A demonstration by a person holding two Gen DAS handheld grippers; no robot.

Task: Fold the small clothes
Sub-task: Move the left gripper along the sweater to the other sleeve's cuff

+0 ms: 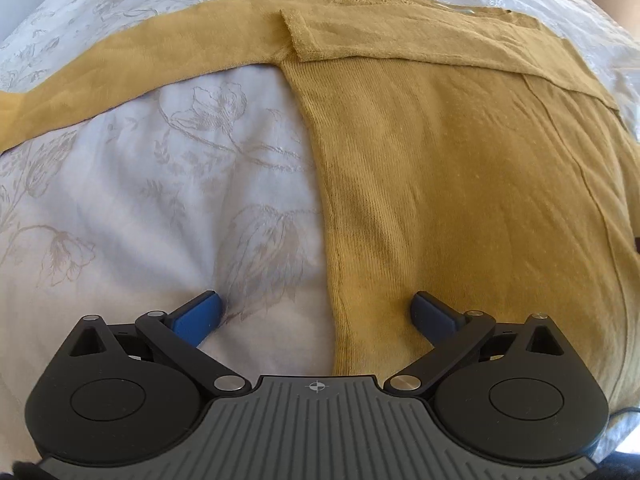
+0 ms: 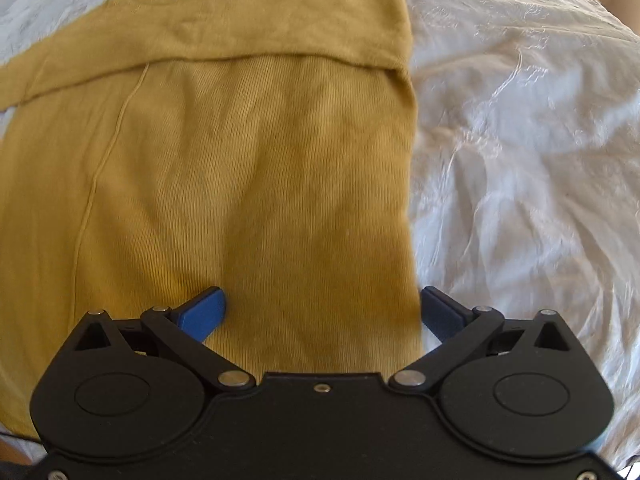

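Left wrist view: mustard knit sweater (image 1: 460, 168) lies flat on a bed under a white bedspread (image 1: 140, 208) with a pale floral pattern. One sleeve (image 1: 132, 64) runs out leftward across the bedspread; the other sleeve (image 1: 420, 48) is folded across the chest, cuff near the middle of the garment. Sweater's left side edge runs down the centre of the view. Left gripper (image 1: 316, 316) sits low over that edge, jaws spread wide, nothing between them. One blue pad (image 1: 198, 318) is over bare bedspread, the other is over the knit; contact with the fabric cannot be told.

Right wrist view: same sweater (image 2: 240, 168), body flat, the folded sleeve forming a band across its far part. Its right side edge runs straight down, with crumpled white bedspread (image 2: 520, 160) beyond it. A seam line shows down the left part of the body. Right gripper (image 2: 324, 316) is at the near hem area, jaws wide apart and holding nothing, straddling the right side edge: one pad over the knit, the other just off it over the bedspread.
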